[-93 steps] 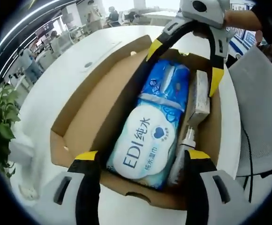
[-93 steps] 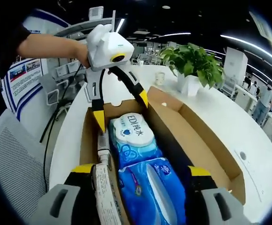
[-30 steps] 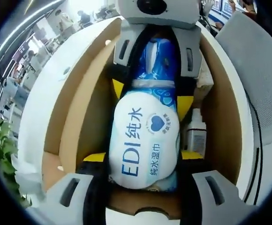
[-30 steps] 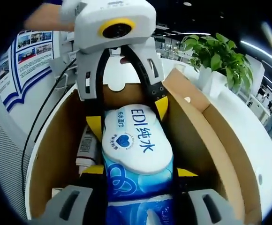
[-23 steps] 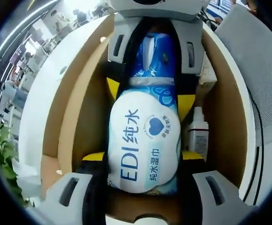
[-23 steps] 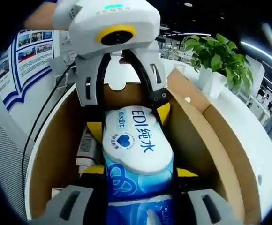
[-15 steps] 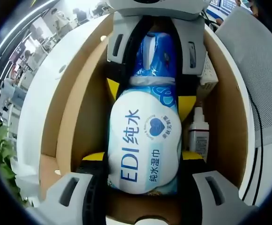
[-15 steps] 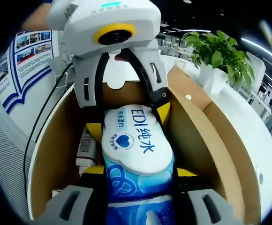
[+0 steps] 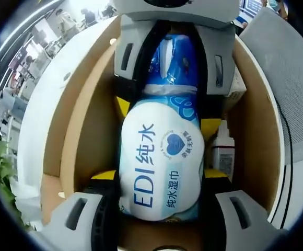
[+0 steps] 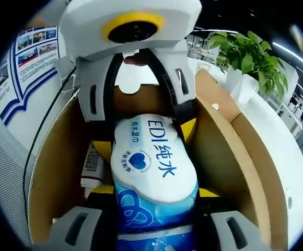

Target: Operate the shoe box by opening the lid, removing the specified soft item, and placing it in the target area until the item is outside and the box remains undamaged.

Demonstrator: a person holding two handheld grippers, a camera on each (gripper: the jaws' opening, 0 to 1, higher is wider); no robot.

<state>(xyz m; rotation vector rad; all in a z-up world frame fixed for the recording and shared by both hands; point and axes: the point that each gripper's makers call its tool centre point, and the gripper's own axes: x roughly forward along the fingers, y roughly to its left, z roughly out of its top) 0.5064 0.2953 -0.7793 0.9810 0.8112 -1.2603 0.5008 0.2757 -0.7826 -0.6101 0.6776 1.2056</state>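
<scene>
Wet-wipes pack [image 9: 161,159], lengthwise in open shoe box [image 9: 83,120], frame centre. Left tool [image 9: 159,180] straddles the near end, right tool [image 10: 154,194] the opposite; both spread alongside, grip unconfirmed.

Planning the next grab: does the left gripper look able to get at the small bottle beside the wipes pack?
Probably not yet: the left gripper straddles the wipes pack, which crowds the bottle against the box wall.

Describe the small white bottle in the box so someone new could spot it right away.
Look inside the open cardboard shoe box. Beside the big blue-and-white EDI wipes pack, against the box wall, lies the small white bottle. It is slim and hard, with a printed label, unlike the soft pack.
</scene>
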